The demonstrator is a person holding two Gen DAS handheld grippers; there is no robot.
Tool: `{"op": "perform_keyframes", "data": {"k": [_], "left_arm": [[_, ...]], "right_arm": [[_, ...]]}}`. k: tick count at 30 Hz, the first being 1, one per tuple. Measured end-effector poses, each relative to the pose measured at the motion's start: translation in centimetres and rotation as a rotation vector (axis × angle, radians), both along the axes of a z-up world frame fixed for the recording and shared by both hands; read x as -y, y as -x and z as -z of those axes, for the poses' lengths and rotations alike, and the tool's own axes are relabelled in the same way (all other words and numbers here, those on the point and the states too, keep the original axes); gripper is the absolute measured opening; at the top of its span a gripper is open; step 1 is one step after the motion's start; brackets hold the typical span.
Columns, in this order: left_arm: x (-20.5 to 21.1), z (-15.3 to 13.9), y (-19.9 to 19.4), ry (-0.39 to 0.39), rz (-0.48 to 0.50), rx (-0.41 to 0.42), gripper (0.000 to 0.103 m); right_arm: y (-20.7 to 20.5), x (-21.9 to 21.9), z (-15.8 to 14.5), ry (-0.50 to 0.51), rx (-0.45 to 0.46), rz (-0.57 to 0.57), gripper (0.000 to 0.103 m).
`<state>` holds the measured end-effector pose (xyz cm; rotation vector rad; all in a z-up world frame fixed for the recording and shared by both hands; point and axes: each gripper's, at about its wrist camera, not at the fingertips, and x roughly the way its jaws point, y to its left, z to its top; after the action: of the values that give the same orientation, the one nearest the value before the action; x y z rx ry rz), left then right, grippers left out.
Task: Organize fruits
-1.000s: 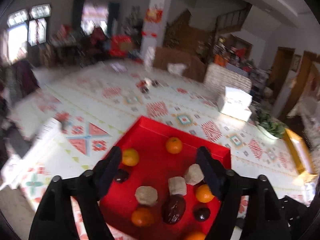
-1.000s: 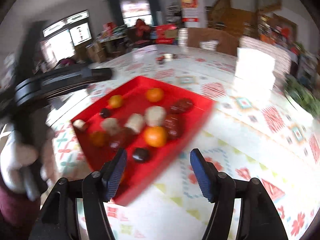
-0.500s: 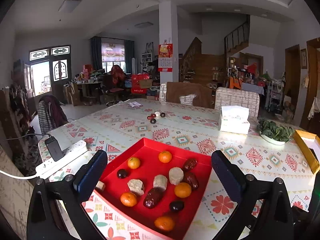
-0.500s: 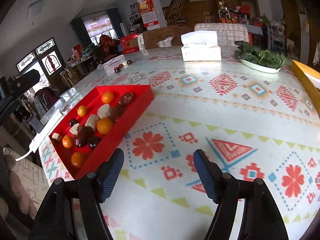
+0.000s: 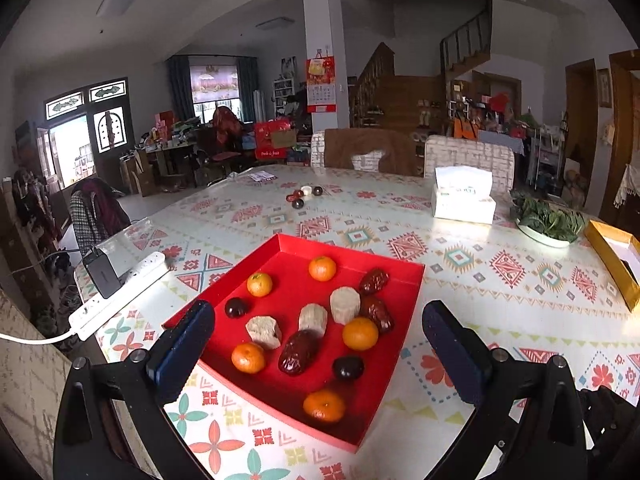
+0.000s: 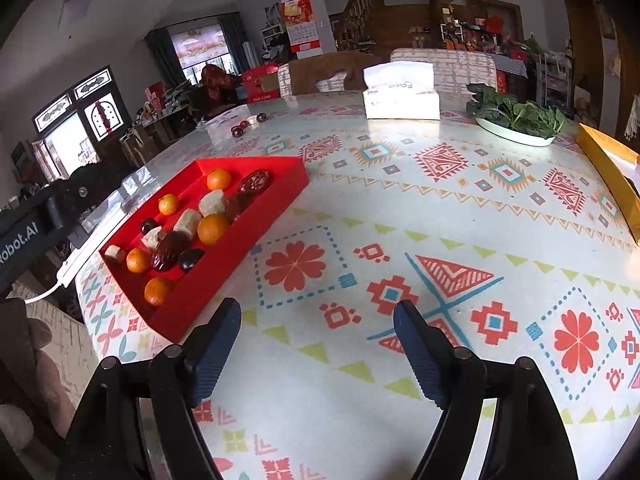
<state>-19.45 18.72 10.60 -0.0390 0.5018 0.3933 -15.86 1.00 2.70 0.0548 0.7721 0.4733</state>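
Observation:
A red tray (image 5: 384,368) sits on the patterned table near its left edge; it also shows in the right wrist view (image 6: 276,204). It holds several oranges (image 5: 360,333), dark red dates (image 5: 299,351), pale beige chunks (image 5: 345,299) and dark round fruits (image 5: 348,368). My left gripper (image 5: 318,334) is open and empty, held above the tray's near side. My right gripper (image 6: 318,332) is open and empty over bare tablecloth, to the right of the tray.
A white tissue box (image 5: 463,199), a plate of greens (image 5: 546,221) and a yellow box (image 5: 616,256) stand at the back right. A few small dark fruits (image 5: 298,199) lie mid-table. A power strip with charger (image 5: 116,284) lies at the left edge.
Both grippers pulled back and up from the tray. My left gripper opened wider. My right gripper swung right, away from the tray, over open tablecloth.

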Motion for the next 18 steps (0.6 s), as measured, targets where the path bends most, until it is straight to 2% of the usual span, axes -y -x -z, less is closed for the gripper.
{"op": "perform_keyframes", "data": {"k": [8,18], "left_arm": [[-0.9,1.3,-0.1,0.025,0.007,-0.038,0.103],[-1.3,1.9,-0.1,0.023,-0.002,-0.045,0.103]], "right_arm": [[0.4,-1.6,0.5,0.024,-0.003,-0.008,0.085],[0.2,-2.0,1.0,0.031,-0.013,-0.003,0.085]]}}
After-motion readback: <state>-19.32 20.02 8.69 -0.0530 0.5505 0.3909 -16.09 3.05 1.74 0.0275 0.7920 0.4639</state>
